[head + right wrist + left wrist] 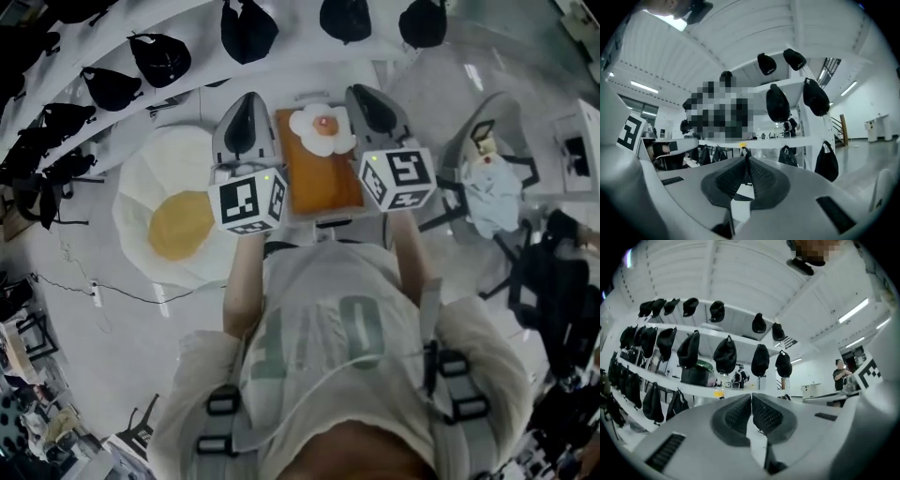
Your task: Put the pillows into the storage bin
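A small white pillow (pixel 322 129) lay in the orange bin (pixel 323 183), at its far end. A big fried-egg pillow (pixel 178 220) lay on the floor (pixel 103 347) just beside the bin, at its left. Both forearms reached forward and held the left gripper (pixel 246 127) and right gripper (pixel 377 111) level above them, each closed on nothing. White shelves (pixel 731 341) carried black bags (pixel 725 355).
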Demonstrator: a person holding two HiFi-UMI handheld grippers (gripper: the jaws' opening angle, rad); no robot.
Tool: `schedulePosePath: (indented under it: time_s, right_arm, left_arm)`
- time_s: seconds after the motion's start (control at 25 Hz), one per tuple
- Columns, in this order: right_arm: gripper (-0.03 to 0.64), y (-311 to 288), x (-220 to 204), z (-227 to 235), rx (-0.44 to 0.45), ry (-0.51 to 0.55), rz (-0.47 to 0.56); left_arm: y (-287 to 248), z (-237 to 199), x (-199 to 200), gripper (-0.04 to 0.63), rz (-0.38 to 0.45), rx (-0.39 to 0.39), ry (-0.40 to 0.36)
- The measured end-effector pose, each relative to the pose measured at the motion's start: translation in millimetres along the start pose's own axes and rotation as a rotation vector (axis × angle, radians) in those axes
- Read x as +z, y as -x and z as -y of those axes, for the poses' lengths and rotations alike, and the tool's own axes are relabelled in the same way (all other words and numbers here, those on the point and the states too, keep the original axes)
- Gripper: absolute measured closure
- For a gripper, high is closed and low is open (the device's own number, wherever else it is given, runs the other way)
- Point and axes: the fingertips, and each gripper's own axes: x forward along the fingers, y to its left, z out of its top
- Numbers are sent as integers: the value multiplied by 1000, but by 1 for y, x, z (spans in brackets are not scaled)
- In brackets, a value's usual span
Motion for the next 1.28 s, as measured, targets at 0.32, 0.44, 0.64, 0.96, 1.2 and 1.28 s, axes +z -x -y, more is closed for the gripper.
schedulePosePath:
  time_s: [0.32,0.44,0.64,0.96,1.2,1.28]
  right_arm:
    - [607,30,-25,-61,100,60,-33]
    - [607,30,-41,-61,91,19,-64]
    - [607,26,-37,-60,76,37,-64]
    - [607,28,-39,-57,60,50,-66]
    - [607,29,-44,-53,55,51,-75]
    - [607,29,-46,-51,56,51,-81]
  left_arm:
    - [51,21,-25,589,-38,52,-45]
    - [61,20,-45,589,-95,91,33]
    - [62,20,-45,589,-109,82,-13]
    - [61,3,-47,589,-120,110,15]
    - [59,-7,-50,589,-120,127,21]
    - [58,-11,-51,589,-121,134,25]
